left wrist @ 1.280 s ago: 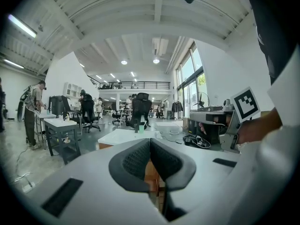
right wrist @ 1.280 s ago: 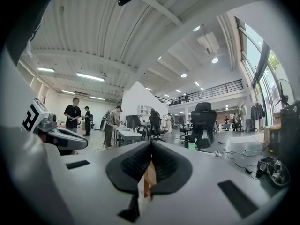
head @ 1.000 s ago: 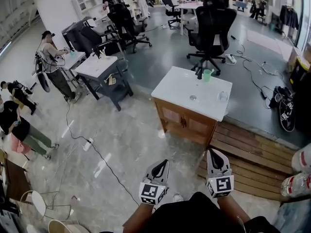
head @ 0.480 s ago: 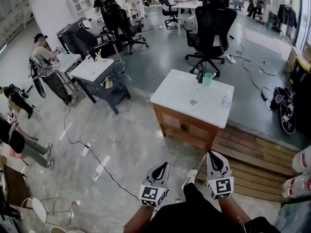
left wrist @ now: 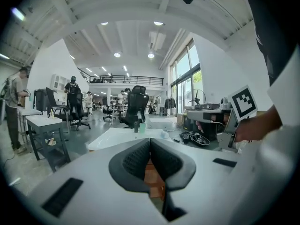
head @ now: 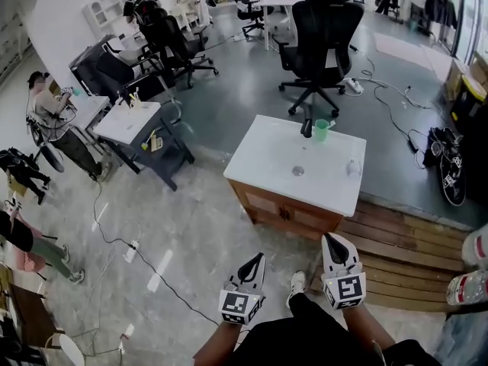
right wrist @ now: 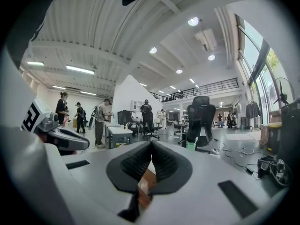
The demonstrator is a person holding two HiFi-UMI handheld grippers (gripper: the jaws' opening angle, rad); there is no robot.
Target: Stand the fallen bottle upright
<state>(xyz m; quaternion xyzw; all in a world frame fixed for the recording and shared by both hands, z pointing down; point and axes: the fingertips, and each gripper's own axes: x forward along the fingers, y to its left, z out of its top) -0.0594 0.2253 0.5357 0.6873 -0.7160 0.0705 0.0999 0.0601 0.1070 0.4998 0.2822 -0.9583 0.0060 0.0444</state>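
A white-topped wooden cabinet [head: 267, 155] stands ahead of me in the head view. On its far edge a dark bottle [head: 306, 128] stands upright next to a green cup [head: 322, 130]. A small clear bottle [head: 352, 168] seems to lie near the top's right edge, too small to be sure. My left gripper [head: 252, 263] and right gripper [head: 334, 242] hang side by side well short of the cabinet, both shut on nothing. In the left gripper view the pads [left wrist: 136, 161] meet, with the tabletop [left wrist: 112, 137] beyond. In the right gripper view the pads [right wrist: 164, 161] also meet.
A black office chair [head: 324, 33] stands behind the cabinet. A wooden slat platform [head: 404, 261] runs along the right, with plastic bottles [head: 469, 284] at the picture's edge. A grey desk [head: 126, 120], more chairs and several people are at the left. Cables lie on the floor.
The cabinet has come nearer and lower in the head view as I walk toward it. Both grippers stay shut and keep their place at the bottom of the picture.
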